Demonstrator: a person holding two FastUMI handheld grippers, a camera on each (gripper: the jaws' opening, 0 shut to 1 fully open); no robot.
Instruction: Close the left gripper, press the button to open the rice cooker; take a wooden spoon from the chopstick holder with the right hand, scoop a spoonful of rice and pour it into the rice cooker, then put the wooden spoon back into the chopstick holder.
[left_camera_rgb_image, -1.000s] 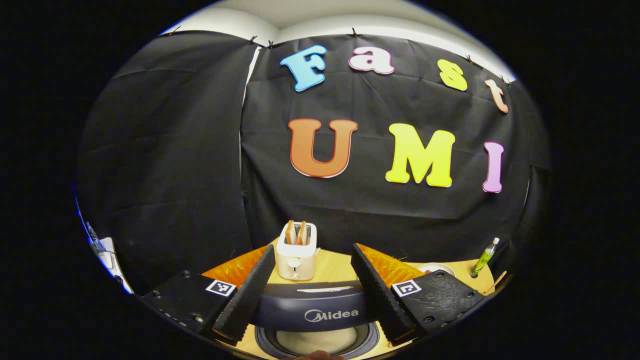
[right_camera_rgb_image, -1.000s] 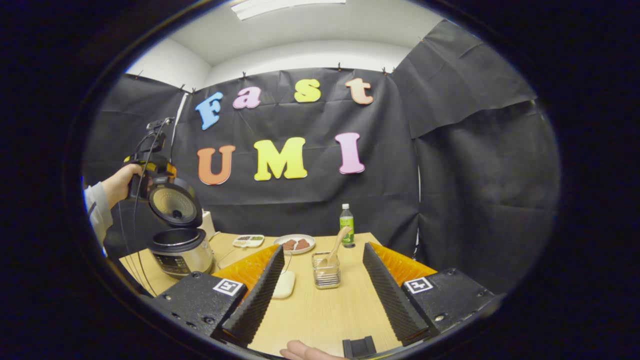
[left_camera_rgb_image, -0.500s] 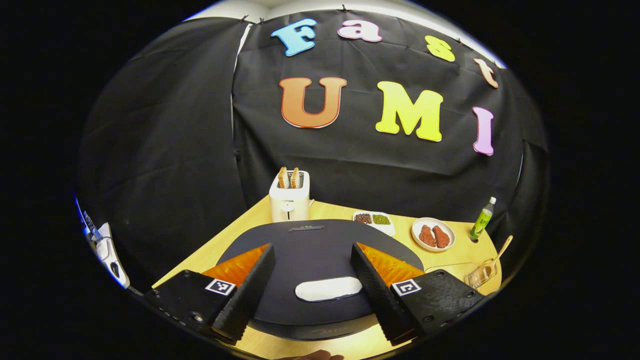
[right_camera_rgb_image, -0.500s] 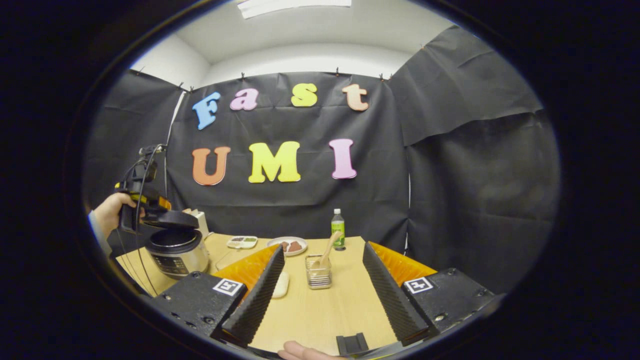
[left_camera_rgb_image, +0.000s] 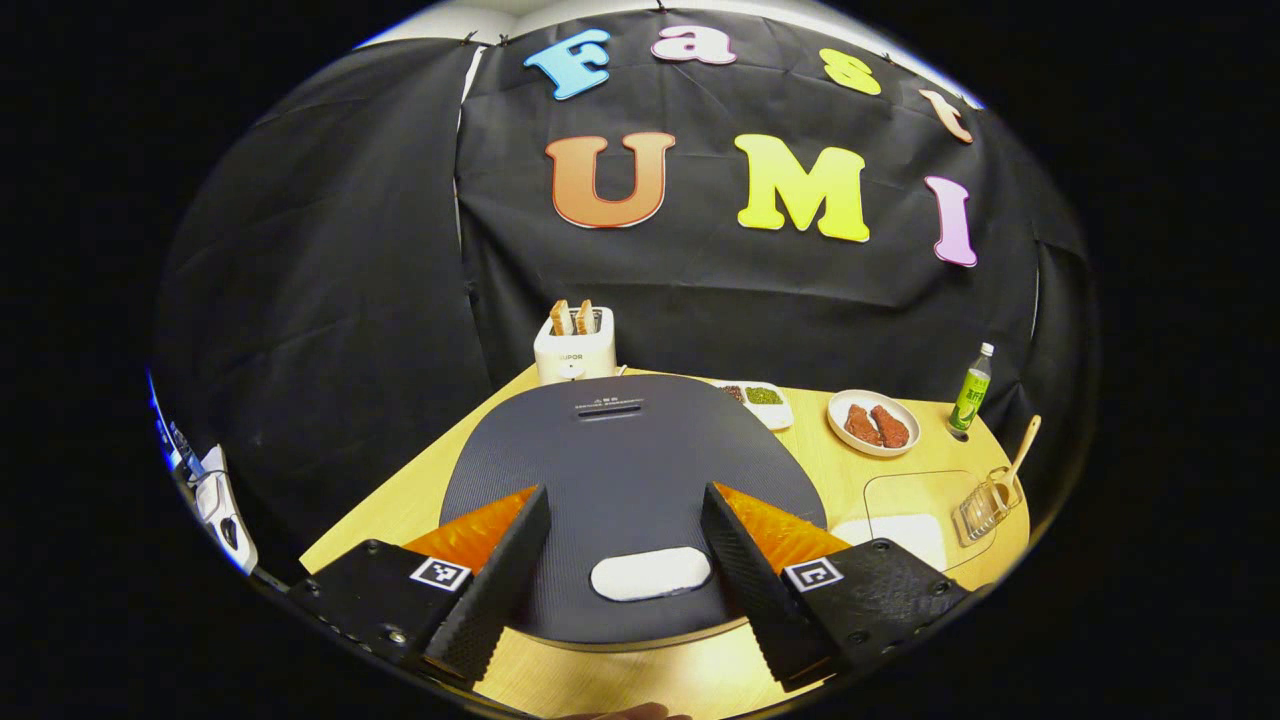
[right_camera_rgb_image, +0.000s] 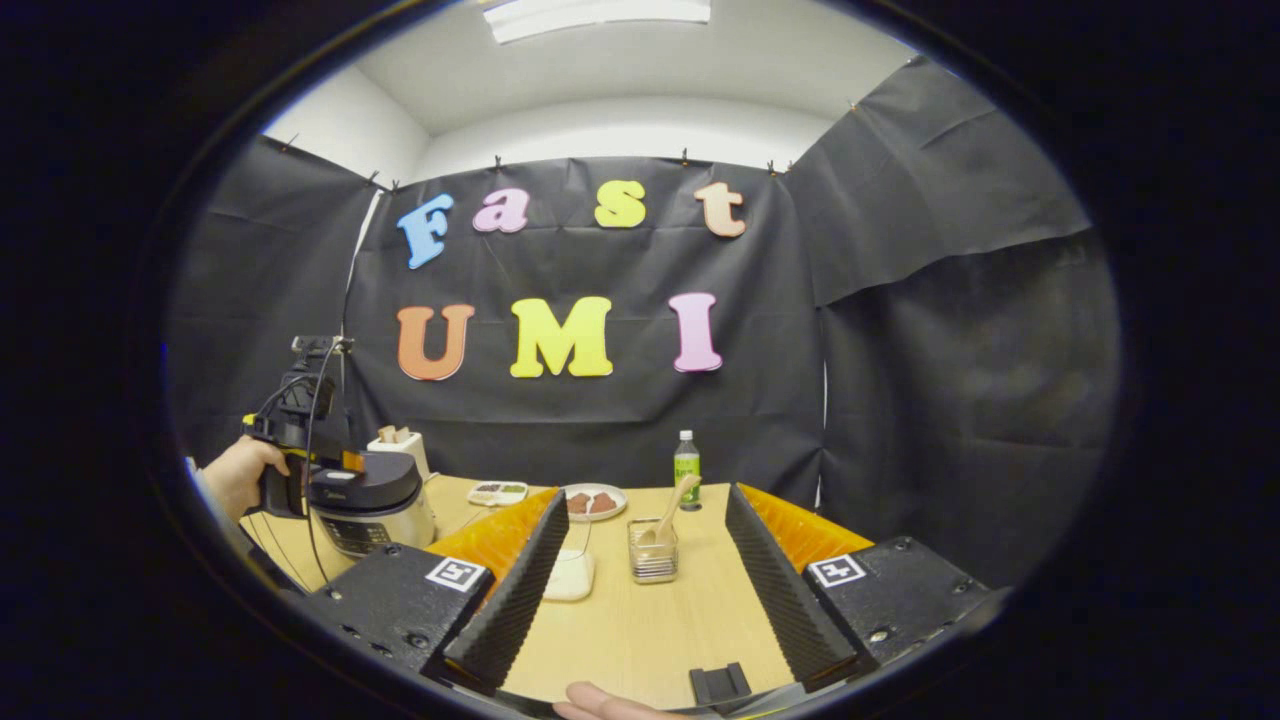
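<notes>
The dark rice cooker lid (left_camera_rgb_image: 620, 450) lies shut beneath my left gripper (left_camera_rgb_image: 624, 492), which is open, its fingers spread to either side of the lid's white button (left_camera_rgb_image: 650, 573). In the right gripper view the rice cooker (right_camera_rgb_image: 375, 505) stands at the table's left with a hand (right_camera_rgb_image: 235, 475) holding the left gripper (right_camera_rgb_image: 345, 462) on its top. My right gripper (right_camera_rgb_image: 647, 493) is open and holds nothing. Ahead of it stands the wire chopstick holder (right_camera_rgb_image: 652, 560) with the wooden spoon (right_camera_rgb_image: 672, 500) leaning in it. A clear box of rice (right_camera_rgb_image: 572, 570) sits to its left.
A toaster (left_camera_rgb_image: 573, 350) with bread stands at the back. A divided dish (left_camera_rgb_image: 757, 397), a plate of meat (left_camera_rgb_image: 873, 425) and a green bottle (left_camera_rgb_image: 972, 385) line the far side. A small black block (right_camera_rgb_image: 720, 685) sits at the near table edge.
The cooker lid has swung down from upright to fully shut, and the left gripper came down with it. The right gripper has barely moved.
</notes>
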